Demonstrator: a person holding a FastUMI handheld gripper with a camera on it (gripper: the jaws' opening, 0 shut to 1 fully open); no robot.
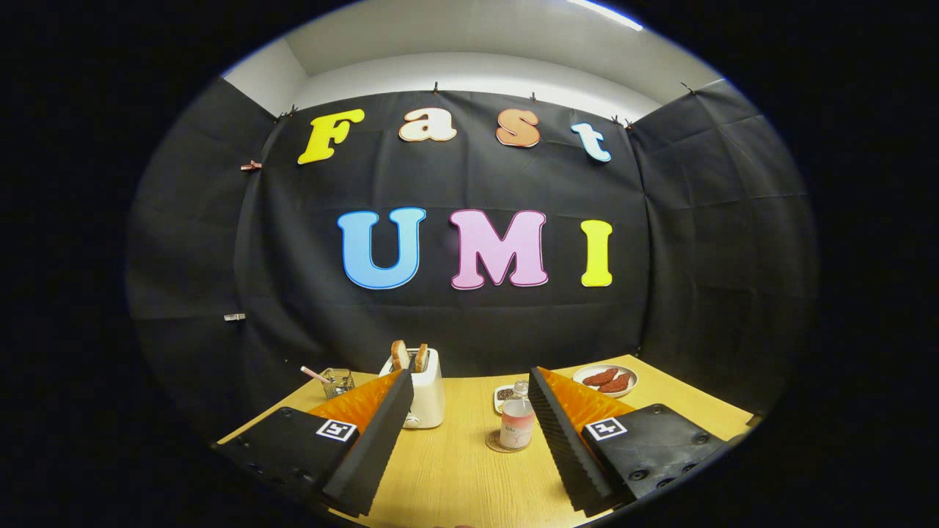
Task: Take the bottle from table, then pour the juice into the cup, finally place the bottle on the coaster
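The hand-held gripper (469, 433) shows as two long wedge-shaped fingers (374, 440) that narrow toward their tips. Their inner faces are ribbed, with fine ridges running across them like saw teeth, clearest on the right one. Behind each finger sits a flat, dark, matte block with rounded corners. Each block carries a small square tag (337, 430) printed in a black-and-white pattern, one on the left block and one on the right. Round recessed screws (638, 474) dot the blocks near their edges. The fingers stand wide apart.
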